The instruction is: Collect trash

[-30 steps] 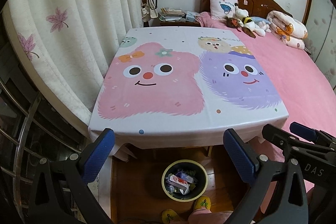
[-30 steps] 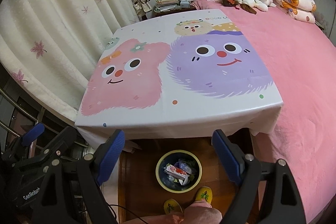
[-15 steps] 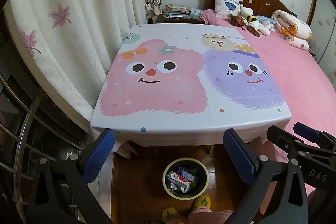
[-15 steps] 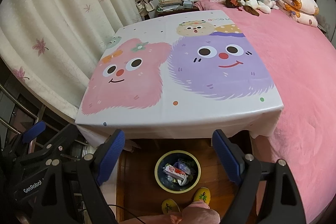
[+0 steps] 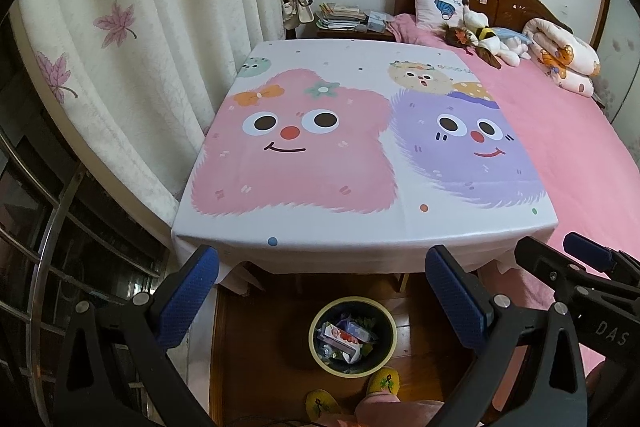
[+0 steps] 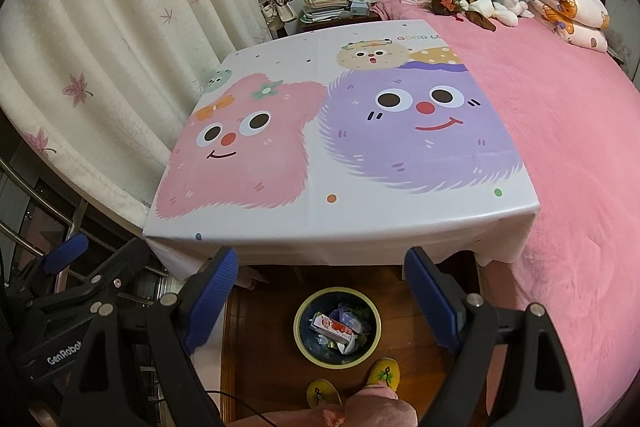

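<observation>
Both our grippers, left gripper (image 5: 322, 291) and right gripper (image 6: 320, 293), gape wide, holding nothing. The trash (image 6: 334, 327) in the bin (image 6: 298, 331) looks like light, crinkly wrappers; we pinch an edge.

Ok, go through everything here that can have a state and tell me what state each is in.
Left gripper: open, empty.
Right gripper: open, empty.
Bin: upright on the floor, uncovered, trash inside.
Tablecloth: spread flat, bare of trash.
Curtain: drawn.
Quilt: rolled up on the bed.
Slippers: on the person's feet.
</observation>
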The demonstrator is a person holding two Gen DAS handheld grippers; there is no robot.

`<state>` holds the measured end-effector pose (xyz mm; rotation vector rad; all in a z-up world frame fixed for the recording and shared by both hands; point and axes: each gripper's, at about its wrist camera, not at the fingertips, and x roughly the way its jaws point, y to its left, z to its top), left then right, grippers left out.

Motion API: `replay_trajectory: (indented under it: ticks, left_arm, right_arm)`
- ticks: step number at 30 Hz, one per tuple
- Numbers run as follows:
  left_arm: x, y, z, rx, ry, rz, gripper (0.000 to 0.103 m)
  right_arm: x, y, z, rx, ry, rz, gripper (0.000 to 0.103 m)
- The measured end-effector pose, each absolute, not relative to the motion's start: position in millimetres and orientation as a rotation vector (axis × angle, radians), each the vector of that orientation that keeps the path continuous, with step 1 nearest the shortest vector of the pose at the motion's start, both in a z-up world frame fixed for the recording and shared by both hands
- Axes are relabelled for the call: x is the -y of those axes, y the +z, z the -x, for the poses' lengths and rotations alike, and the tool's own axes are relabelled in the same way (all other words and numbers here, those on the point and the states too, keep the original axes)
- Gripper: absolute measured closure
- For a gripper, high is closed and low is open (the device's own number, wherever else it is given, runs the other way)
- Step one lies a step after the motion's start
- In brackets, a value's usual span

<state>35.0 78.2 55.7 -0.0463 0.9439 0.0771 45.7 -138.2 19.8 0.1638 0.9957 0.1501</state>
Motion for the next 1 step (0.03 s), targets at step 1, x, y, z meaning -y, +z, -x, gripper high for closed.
replay_trajectory:
  ticks: [1]
  left_arm:
    - [-78.6, 55.1, -34.7, -0.947, 0.078, 0.048, 0.001]
  right_arm:
    - [137.4, 19.9, -45.5, -0.995, 0.149, -0.165, 0.017]
